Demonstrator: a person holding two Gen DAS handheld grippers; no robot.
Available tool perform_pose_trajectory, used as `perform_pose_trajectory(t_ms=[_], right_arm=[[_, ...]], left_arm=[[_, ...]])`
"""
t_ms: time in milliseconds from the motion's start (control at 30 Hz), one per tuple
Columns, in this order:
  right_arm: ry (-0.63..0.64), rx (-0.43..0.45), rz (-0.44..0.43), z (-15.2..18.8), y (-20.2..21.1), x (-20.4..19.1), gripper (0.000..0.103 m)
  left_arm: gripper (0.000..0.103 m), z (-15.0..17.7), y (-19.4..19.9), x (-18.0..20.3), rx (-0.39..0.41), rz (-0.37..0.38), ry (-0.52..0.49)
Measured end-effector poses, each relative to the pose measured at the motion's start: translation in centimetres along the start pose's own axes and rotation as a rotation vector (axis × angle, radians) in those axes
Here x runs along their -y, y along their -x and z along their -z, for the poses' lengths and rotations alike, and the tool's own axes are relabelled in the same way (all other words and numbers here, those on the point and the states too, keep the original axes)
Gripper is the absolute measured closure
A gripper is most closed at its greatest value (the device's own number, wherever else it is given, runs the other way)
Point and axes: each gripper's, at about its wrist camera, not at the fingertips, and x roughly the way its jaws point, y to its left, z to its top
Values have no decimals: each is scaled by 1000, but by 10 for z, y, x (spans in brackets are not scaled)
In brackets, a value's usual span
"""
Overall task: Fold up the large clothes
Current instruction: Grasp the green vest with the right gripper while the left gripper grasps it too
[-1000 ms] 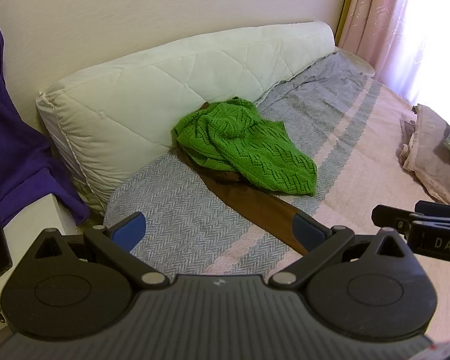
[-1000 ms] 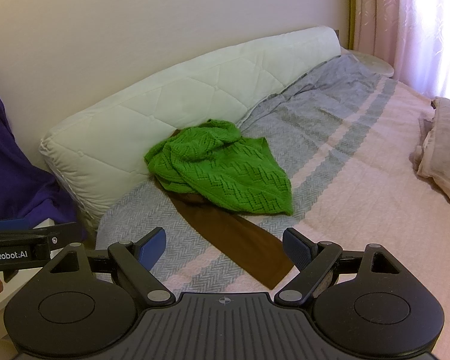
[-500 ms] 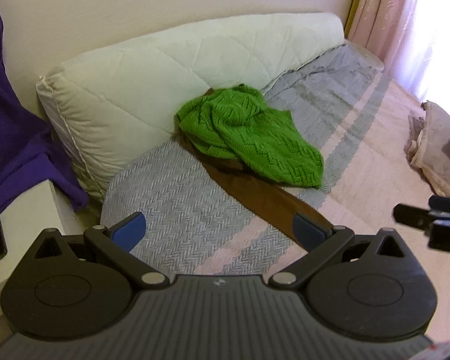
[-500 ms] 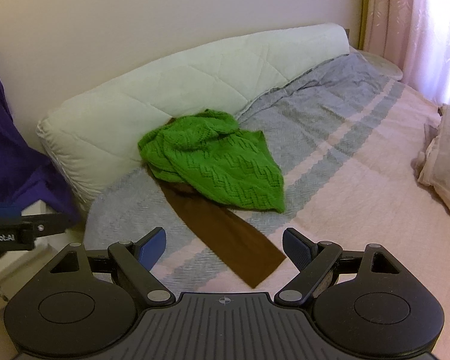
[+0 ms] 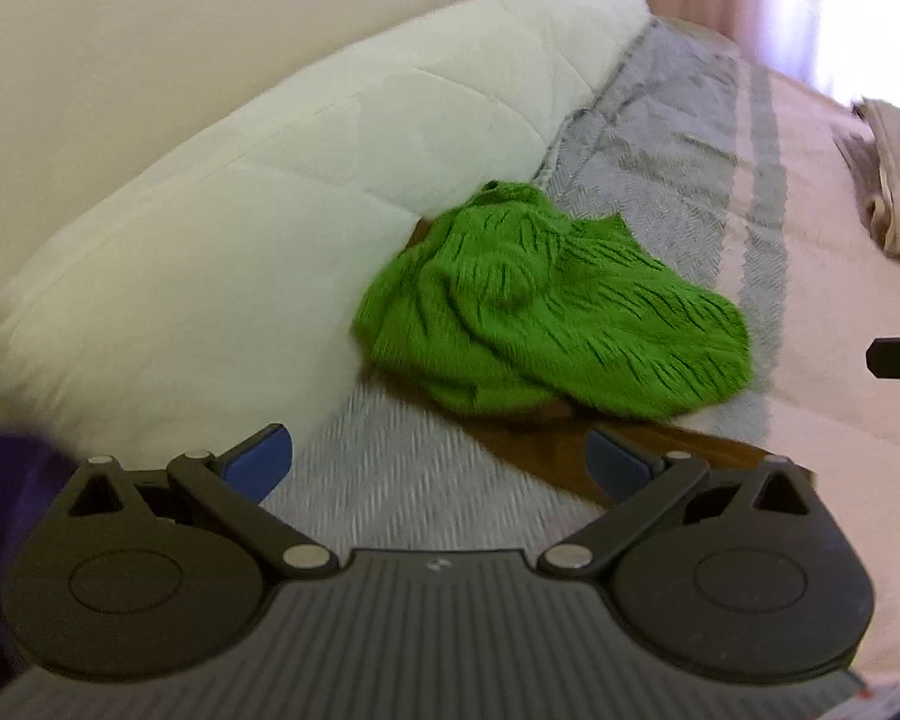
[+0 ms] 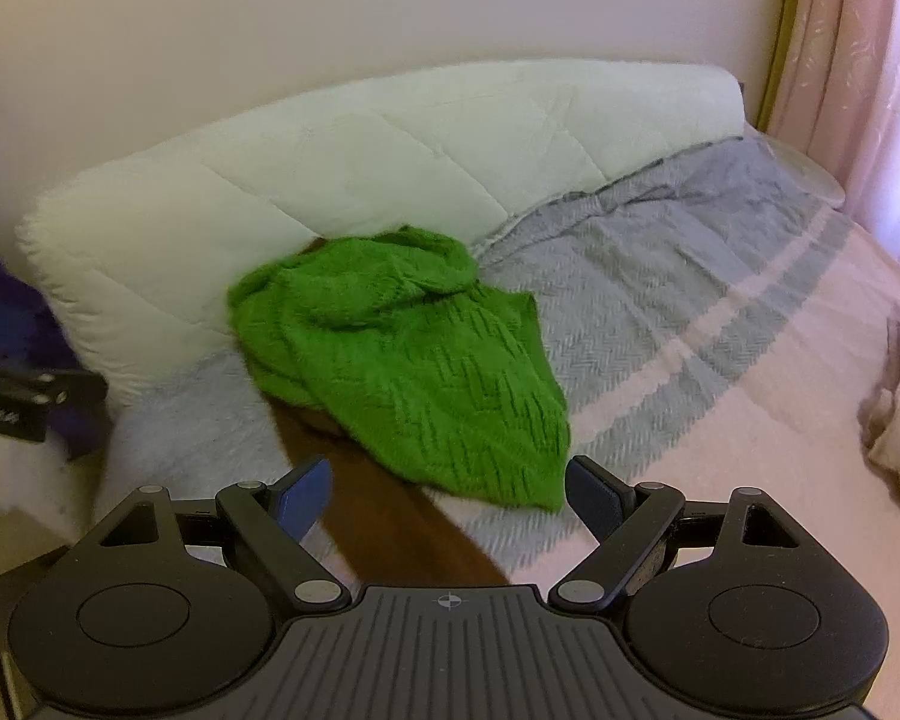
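The green knit sweater (image 6: 408,360) lies crumpled against the white quilted cushion (image 6: 342,162), atop a brown garment (image 6: 384,516). My left gripper (image 5: 435,462) and right gripper (image 6: 447,489) hover before it, jaws wide, holding nothing.

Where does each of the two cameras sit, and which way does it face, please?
Left wrist: on the left gripper, facing the crumpled green knitted sweater; open blue-padded fingers show.
Right wrist: on the right gripper, facing the same sweater from farther right; open fingers show.
Shared: sweater, brown garment beneath it, white quilted cushion, grey-and-pink striped bedspread.
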Motion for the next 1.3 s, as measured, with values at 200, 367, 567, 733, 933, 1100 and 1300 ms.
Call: perform_pose_trajectory(t_ms=[200,367,567,733,933,1100,1300], right_arm=[[26,-19,-56,-36,-109,-1,21],[-26,-11,-167,-71,-200,-1,21],[-129,-61,-282,-107,-284,0,22],[-156,-40,-296,-109,-278,3,97],[-259,64,-247,-85,-185,49,100],[-321,135,-170,-36,-73,104,100],[-429,192,-60,79,76,171,100]], left_arm=[[6,-35,-113,-23,5,86,-95],[20,-38,-173,-26,-12,161,-155],[63,-36,-200,-28,-34,220,-142],[91,-37,-186,-15,13,230,-169],[94,-46,-116,31,107,305,-240],[95,-38,-31,112,162,434,-351],[99,17,81,232,204,573,-473]])
